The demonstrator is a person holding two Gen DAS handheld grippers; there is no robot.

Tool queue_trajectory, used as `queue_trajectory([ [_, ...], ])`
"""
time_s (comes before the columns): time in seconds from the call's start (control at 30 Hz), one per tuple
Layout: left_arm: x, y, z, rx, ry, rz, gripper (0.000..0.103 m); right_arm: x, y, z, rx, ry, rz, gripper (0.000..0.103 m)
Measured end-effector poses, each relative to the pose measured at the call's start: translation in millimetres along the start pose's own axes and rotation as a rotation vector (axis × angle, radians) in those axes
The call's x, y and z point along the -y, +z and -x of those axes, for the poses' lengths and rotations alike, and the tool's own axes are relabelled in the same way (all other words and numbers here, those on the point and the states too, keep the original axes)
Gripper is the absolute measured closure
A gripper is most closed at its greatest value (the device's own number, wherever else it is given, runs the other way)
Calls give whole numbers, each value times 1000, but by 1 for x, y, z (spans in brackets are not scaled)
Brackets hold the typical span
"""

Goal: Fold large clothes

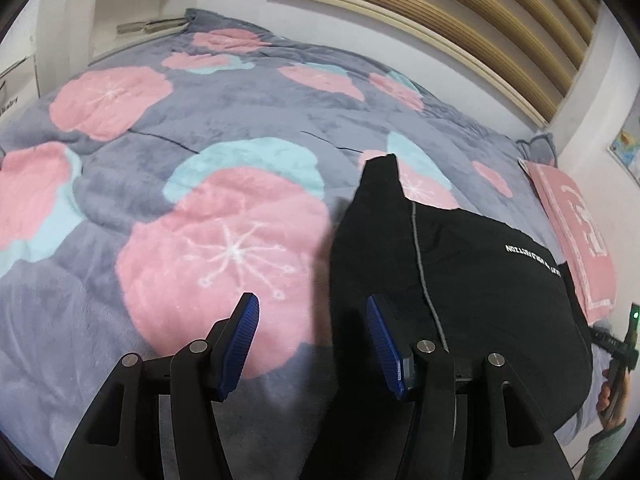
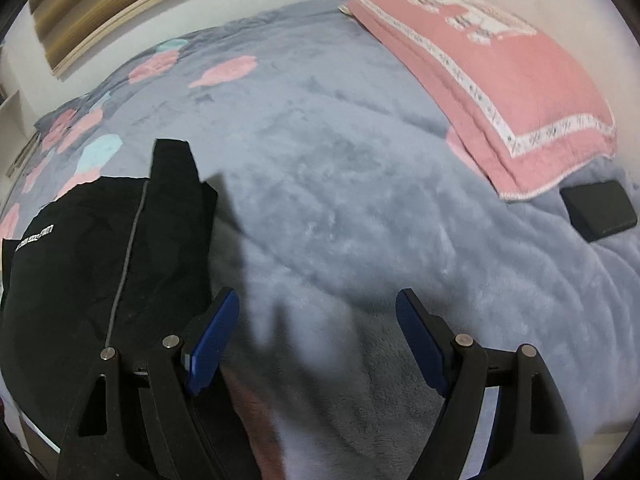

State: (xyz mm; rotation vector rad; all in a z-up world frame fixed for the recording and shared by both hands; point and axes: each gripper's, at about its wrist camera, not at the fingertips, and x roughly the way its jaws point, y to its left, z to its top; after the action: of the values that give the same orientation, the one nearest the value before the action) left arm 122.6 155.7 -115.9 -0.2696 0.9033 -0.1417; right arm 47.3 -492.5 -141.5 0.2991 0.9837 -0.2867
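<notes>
While both tools hang above the bed with nothing between their blue pads, the black cloth garment with a thin grey seam line and small white lettering (image 1: 460,280) lies flat on the grey fleece blanket with pink and pale blue flower shapes (image 1: 224,120), toward the near edge of the bed and already gathered into a compact block, with one narrow piece, perhaps a sleeve or a leg, sticking out toward the far side. The left gripper (image 1: 312,344) is spread wide, and its right pad stands over the left border of the garment, though I cannot tell if it touches the cloth. The right gripper (image 2: 316,340) is also spread wide, over bare blanket just beside the garment's right border. A pink quilted pillow with a white patterned band (image 2: 500,72) lies at the far right corner of the bed, and a flat black rectangular object (image 2: 598,210) lies near it, well apart from the garment. My judgement is that the fold is partly done and the narrow piece is left to bring in. The risk is that a pad closes on the soft blanket together with the garment, since the fleece is thick and loose, and then lifting would drag the blanket and spoil the layers. A grip on only the top layer could also open the fold.
</notes>
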Motion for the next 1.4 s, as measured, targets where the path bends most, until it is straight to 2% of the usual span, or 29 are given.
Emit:
queue_trajectory([
  [0.1, -6, -1, -1, 7, -3, 22, 45, 2, -2, -5, -1, -9, -6, 20],
  [0.3, -11, -7, -14, -5, 84, -14, 45, 10, -4, -25, -26, -48, -20, 20],
  [0.4, -20, -11, -23, -9, 81, 15, 45, 17, -8, -38, -46, -68, -34, 20],
  [0.53, -44, -17, -44, -27, 70, 106, 46, 25, -15, -53, -62, -93, -43, 20],
  [0.63, -54, -22, -53, -24, 42, 151, 46, 26, -18, -58, -54, -92, -31, 17],
  [0.77, -55, -24, -52, -10, 32, 149, 46, 22, -18, -54, -27, -115, -6, 16],
  [0.87, -54, -22, -47, 5, 34, 148, 45, 21, -15, -42, 12, -136, -10, 16],
  [1.03, -45, -15, -16, 69, 63, 138, 46, 17, -7, 0, 94, -147, -15, 16],
  [1.23, 18, -2, 55, 186, 100, 3, 45, -28, 2, 77, 202, -76, 21, 13],
  [1.27, 37, 0, 69, 202, 103, -33, 44, -40, 1, 89, 219, -70, 34, 11],
  [1.33, 64, 4, 90, 226, 116, -78, 31, -63, 0, 114, 252, -61, 63, 9],
  [1.4, 85, 3, 108, 259, 130, -114, 26, -82, -4, 135, 281, -53, 76, 8],
])
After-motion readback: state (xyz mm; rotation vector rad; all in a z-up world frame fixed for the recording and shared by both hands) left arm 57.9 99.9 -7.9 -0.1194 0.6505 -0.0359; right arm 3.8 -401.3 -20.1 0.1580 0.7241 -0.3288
